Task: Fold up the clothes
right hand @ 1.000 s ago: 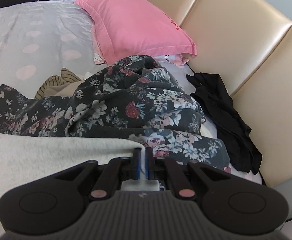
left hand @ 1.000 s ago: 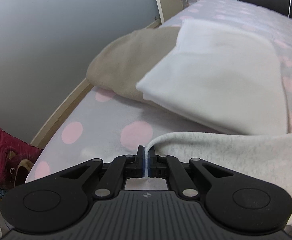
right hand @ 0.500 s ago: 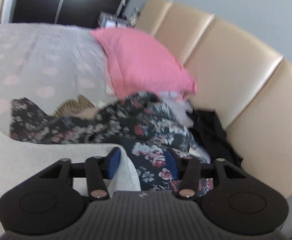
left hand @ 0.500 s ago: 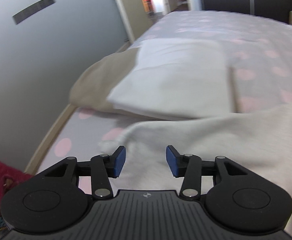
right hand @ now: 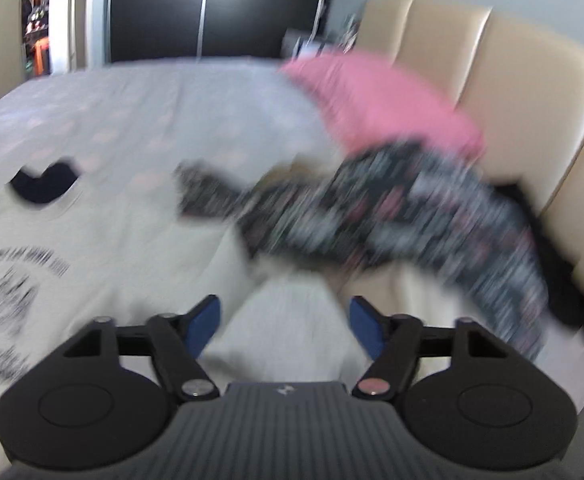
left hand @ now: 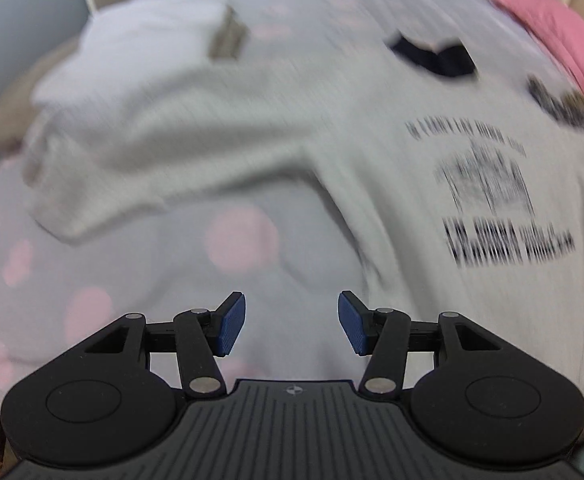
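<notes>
A light grey T-shirt (left hand: 372, 152) with black print lies spread front-up on the bed, its dark neck opening (left hand: 432, 54) at the far end. Its left sleeve (left hand: 103, 184) reaches toward the bed's left side. My left gripper (left hand: 292, 324) hangs open above the bedsheet, just left of the shirt's side edge, holding nothing. In the right wrist view the same T-shirt (right hand: 111, 248) fills the lower left, and my right gripper (right hand: 283, 328) is open over its right sleeve (right hand: 287, 320). Both views are motion-blurred.
A dark floral garment (right hand: 392, 216) is heaped right of the shirt, with black cloth (right hand: 540, 216) behind it against the beige headboard (right hand: 532, 92). A pink pillow (right hand: 376, 100) lies beyond. Folded white and beige items (left hand: 151, 40) rest at the bed's far left on the pink-dotted sheet (left hand: 151, 264).
Both grippers let go of the shirt's corners and opened. They rose and pulled back, so the whole shirt now shows laid out flat.
</notes>
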